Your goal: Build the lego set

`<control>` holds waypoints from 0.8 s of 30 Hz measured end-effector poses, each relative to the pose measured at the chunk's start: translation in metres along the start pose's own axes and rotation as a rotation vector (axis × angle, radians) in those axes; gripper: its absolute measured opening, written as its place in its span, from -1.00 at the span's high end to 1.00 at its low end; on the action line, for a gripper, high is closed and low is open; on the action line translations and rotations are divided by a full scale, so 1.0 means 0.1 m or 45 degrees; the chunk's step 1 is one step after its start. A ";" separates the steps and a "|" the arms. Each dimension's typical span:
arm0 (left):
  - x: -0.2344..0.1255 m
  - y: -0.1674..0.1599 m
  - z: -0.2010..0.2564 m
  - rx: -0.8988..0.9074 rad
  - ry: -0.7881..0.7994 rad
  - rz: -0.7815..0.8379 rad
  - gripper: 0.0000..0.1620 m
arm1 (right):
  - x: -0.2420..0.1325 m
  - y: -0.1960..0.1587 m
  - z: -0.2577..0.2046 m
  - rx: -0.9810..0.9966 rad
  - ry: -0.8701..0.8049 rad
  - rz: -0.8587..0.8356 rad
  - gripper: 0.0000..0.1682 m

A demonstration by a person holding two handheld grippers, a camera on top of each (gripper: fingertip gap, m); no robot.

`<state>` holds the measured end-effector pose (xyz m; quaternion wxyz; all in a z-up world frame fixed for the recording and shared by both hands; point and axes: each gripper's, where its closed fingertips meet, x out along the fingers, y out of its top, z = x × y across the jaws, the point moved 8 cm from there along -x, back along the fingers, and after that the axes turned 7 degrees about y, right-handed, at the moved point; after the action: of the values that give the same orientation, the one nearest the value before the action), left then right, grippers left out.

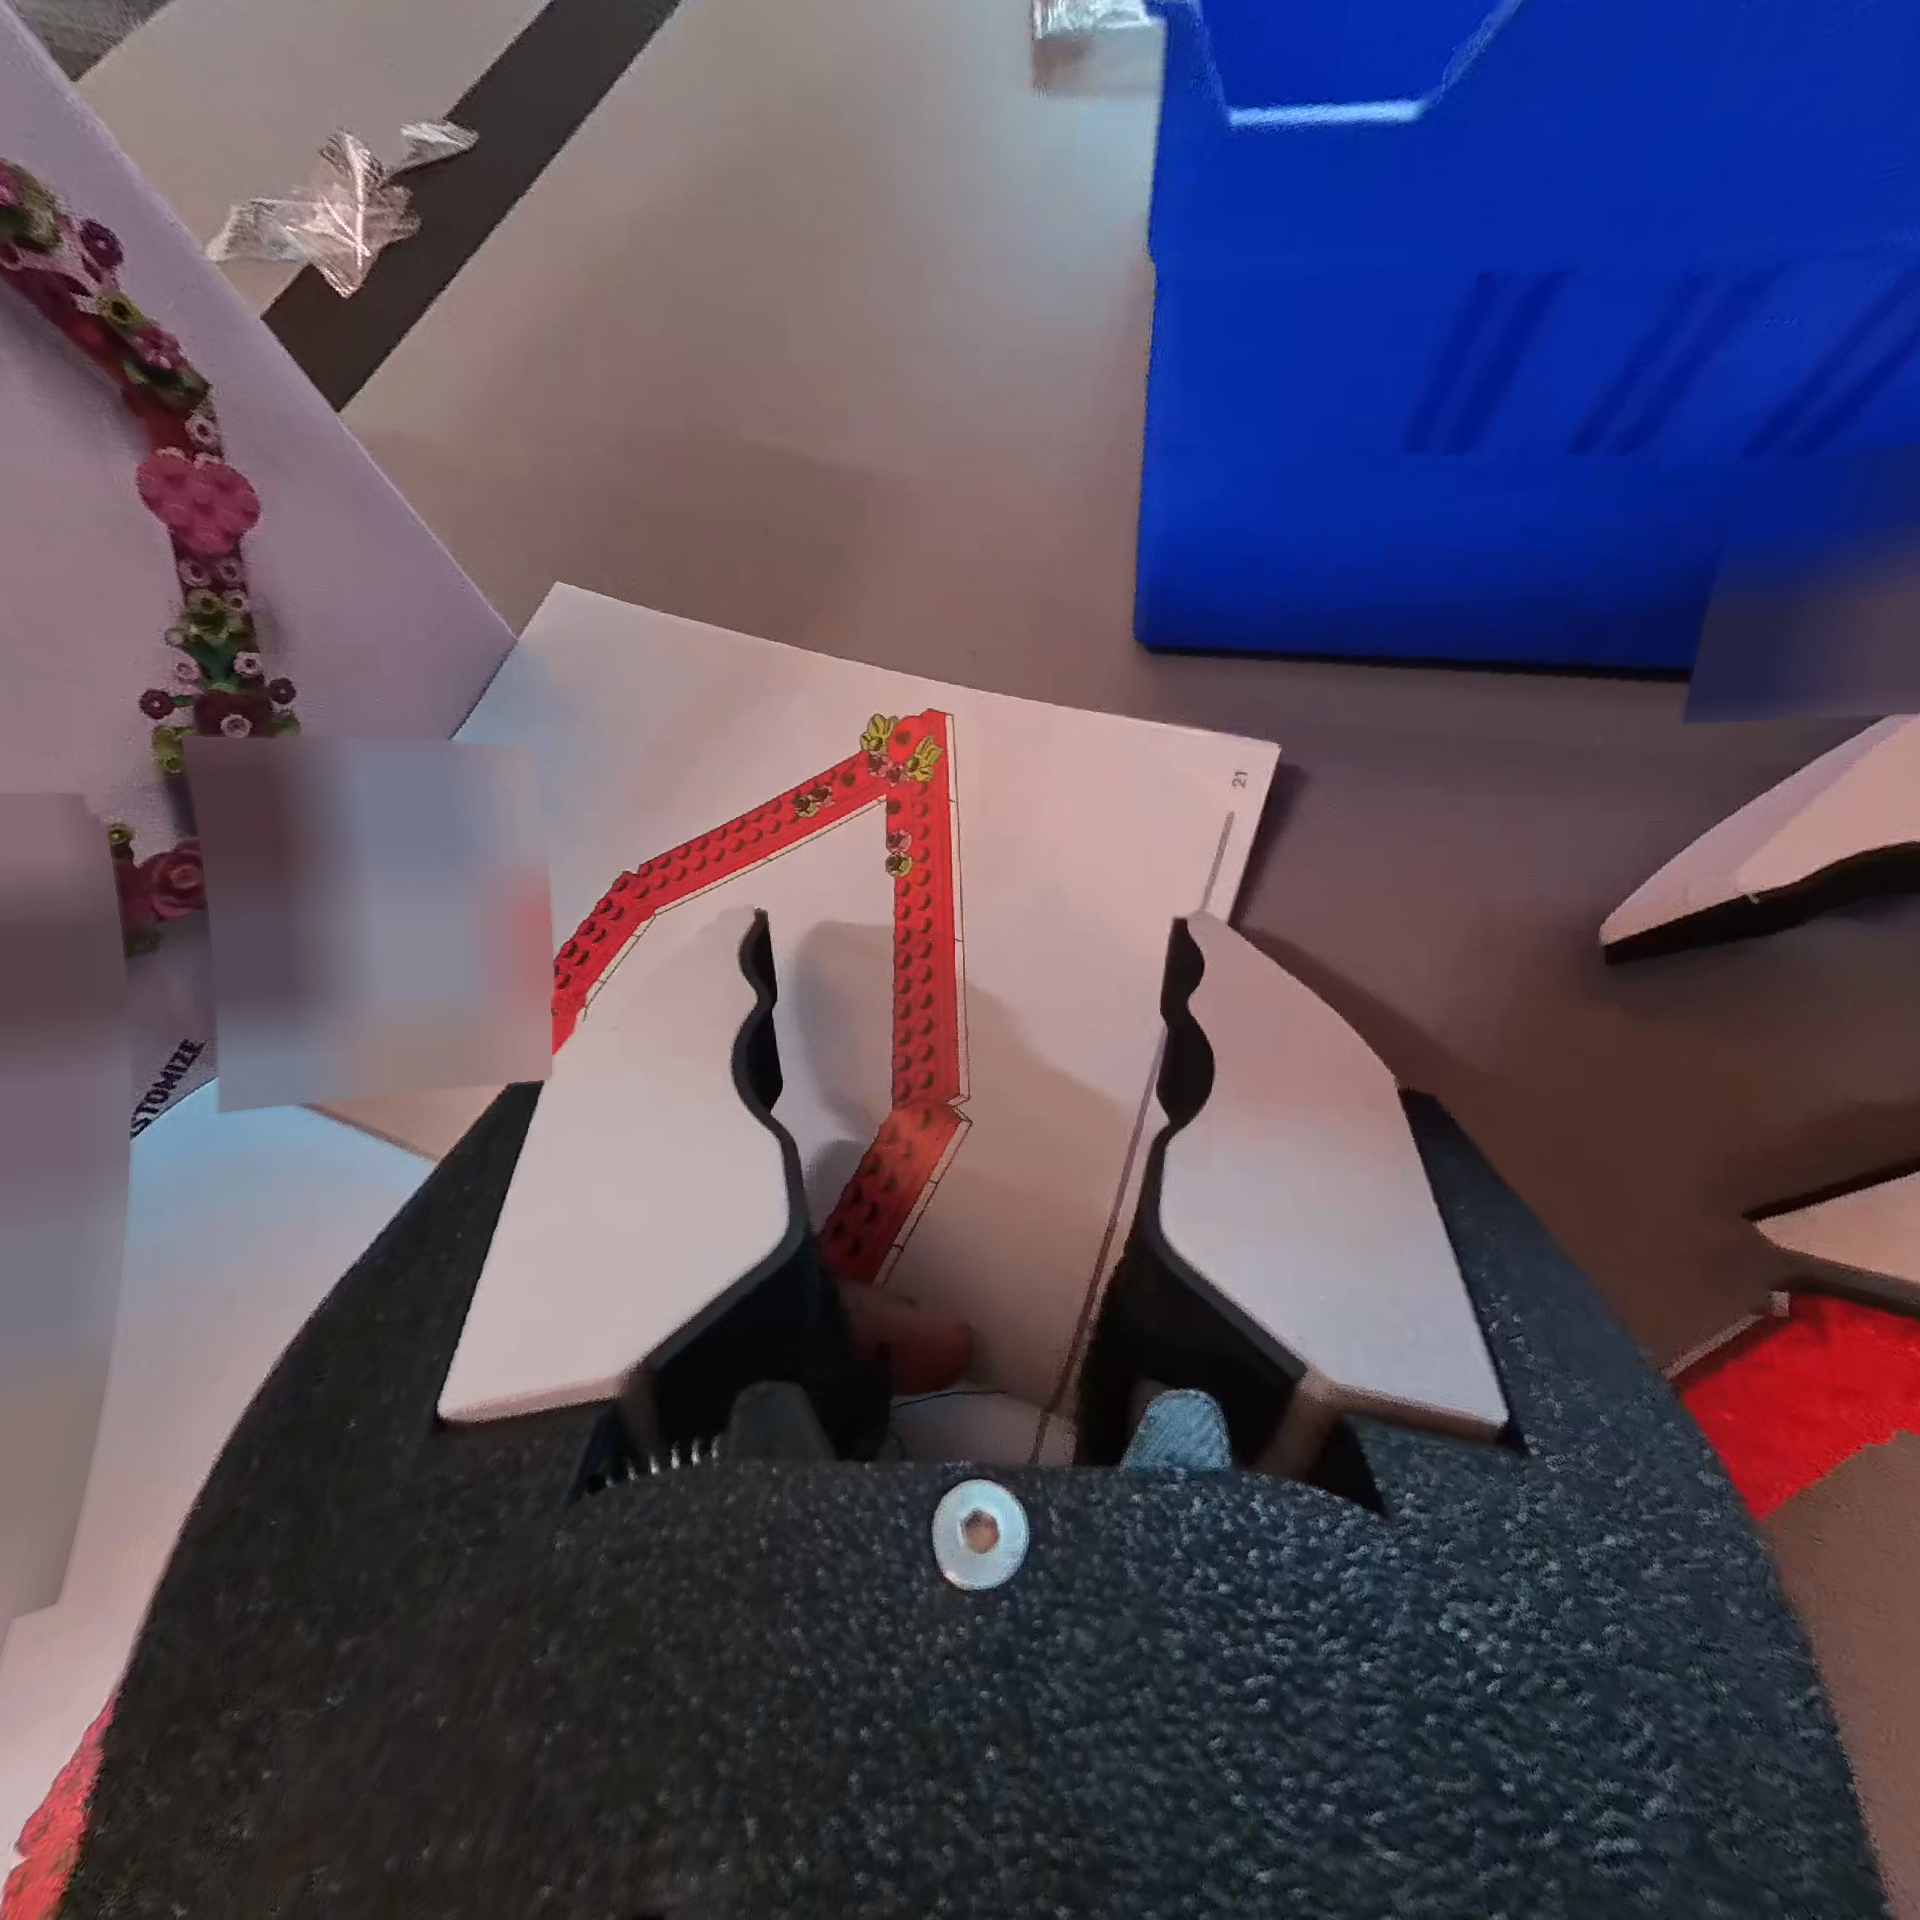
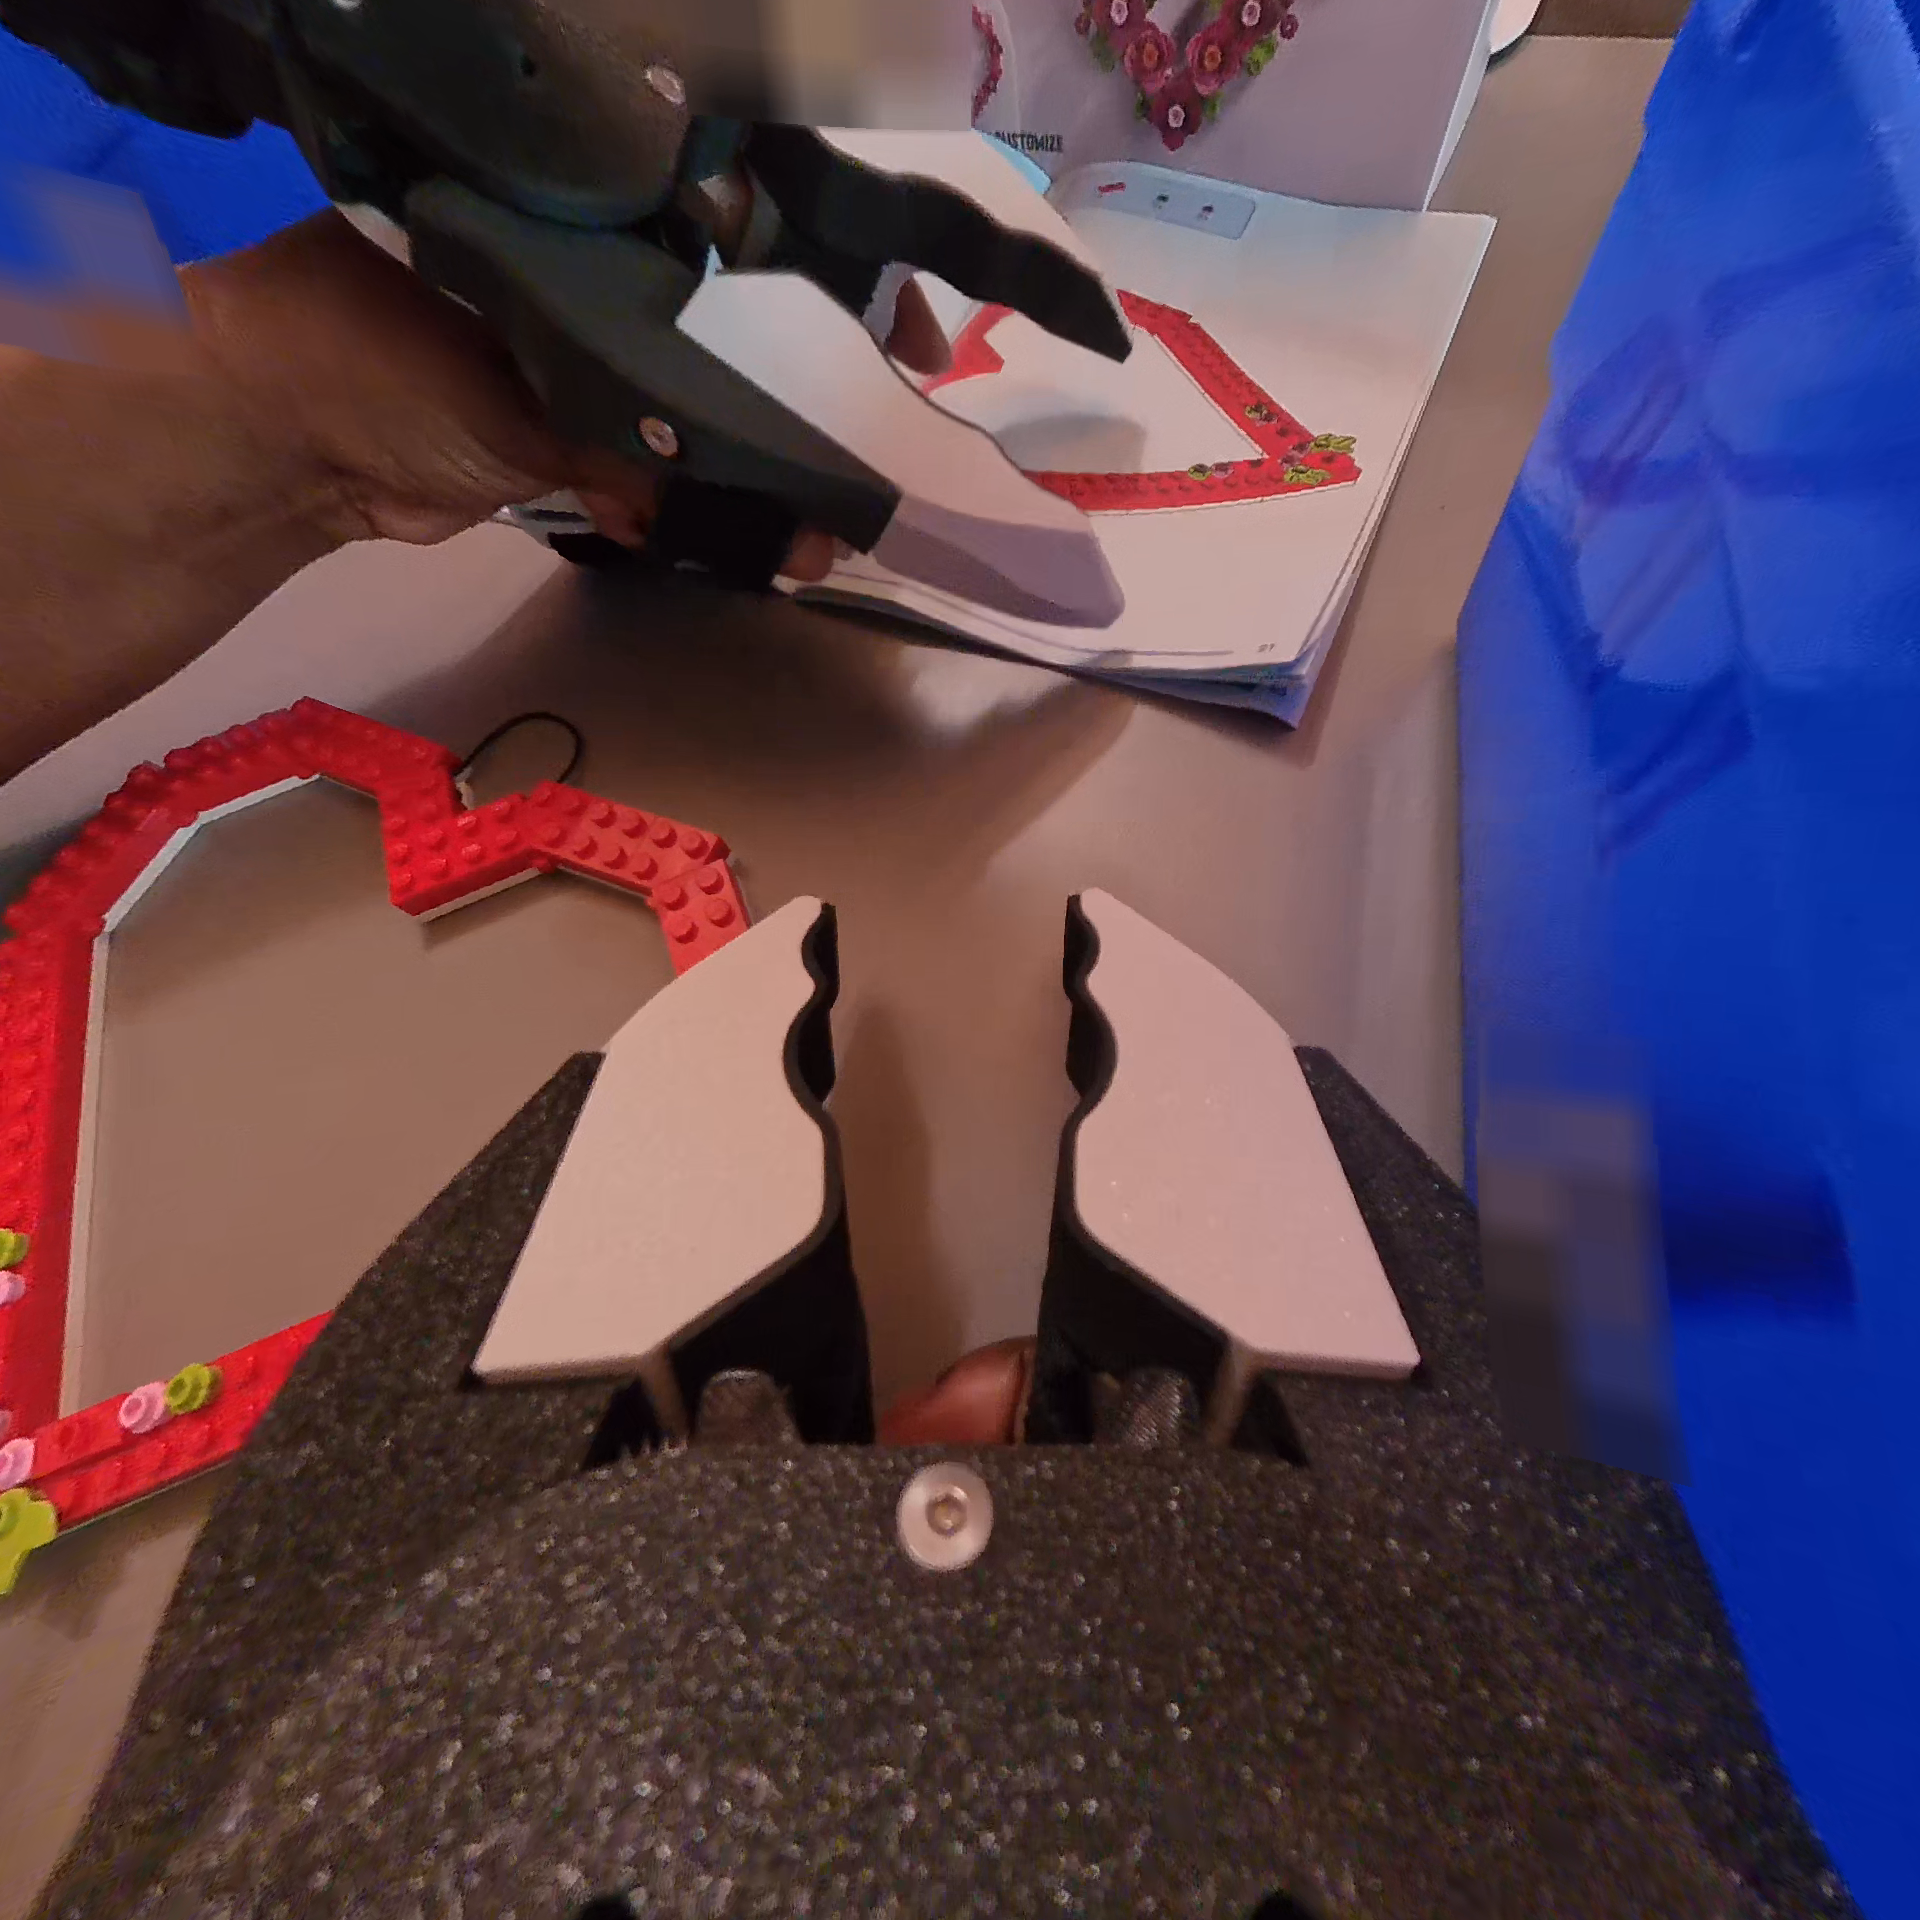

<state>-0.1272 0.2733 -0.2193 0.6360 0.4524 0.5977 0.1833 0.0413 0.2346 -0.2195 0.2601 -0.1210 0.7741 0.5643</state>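
Left claw is hovering over the open booklet, its jaws spread wide and holding nothing; between them the page's red heart drawing is showing. Seen from the right wrist view, this same claw is hanging just above the booklet, a hand gripping its black body.

Right claw is also standing open and empty, pointing at bare counter between the booklet and the heart. Its left finger is lying over the heart's near edge in the picture; whether it is touching cannot be told.

That red brick heart frame is lying flat on the counter at the left of the right wrist view, well apart from the booklet. Small pink and lime flower pieces are sitting on its lower arm. A black cord loop is lying just beside its top notch.

Beyond the booklet a box with a flowered heart picture is standing upright. A blue bin is standing on the counter to the booklet's right, and crumpled clear bags are lying farther back.
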 end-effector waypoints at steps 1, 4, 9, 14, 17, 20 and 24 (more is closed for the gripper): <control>-0.01 0.00 -0.01 -0.012 -0.001 0.008 0.13 | 0.00 0.00 0.00 -0.001 -0.001 -0.004 0.50; -0.01 0.00 0.03 0.022 -0.054 0.006 0.02 | 0.01 0.00 -0.01 -0.011 -0.003 -0.013 0.50; 0.04 -0.02 0.08 0.109 0.001 -0.045 -0.02 | 0.01 -0.01 -0.01 -0.014 -0.002 -0.023 0.50; 0.02 -0.01 0.04 0.045 -0.019 -0.024 0.02 | 0.02 -0.01 -0.01 -0.017 -0.001 -0.030 0.50; 0.02 0.00 0.03 0.025 -0.042 -0.022 0.03 | 0.02 -0.01 -0.01 -0.019 0.001 -0.037 0.50; 0.03 -0.01 0.02 0.008 -0.055 -0.033 0.04 | 0.02 -0.01 -0.01 -0.019 0.002 -0.041 0.50; 0.03 -0.01 0.02 0.002 -0.067 -0.042 0.05 | 0.01 -0.01 -0.01 -0.015 0.000 -0.031 0.51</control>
<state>-0.1250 0.2749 -0.2221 0.6543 0.4475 0.5882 0.1602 0.0405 0.2335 -0.2209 0.2663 -0.1319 0.7692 0.5658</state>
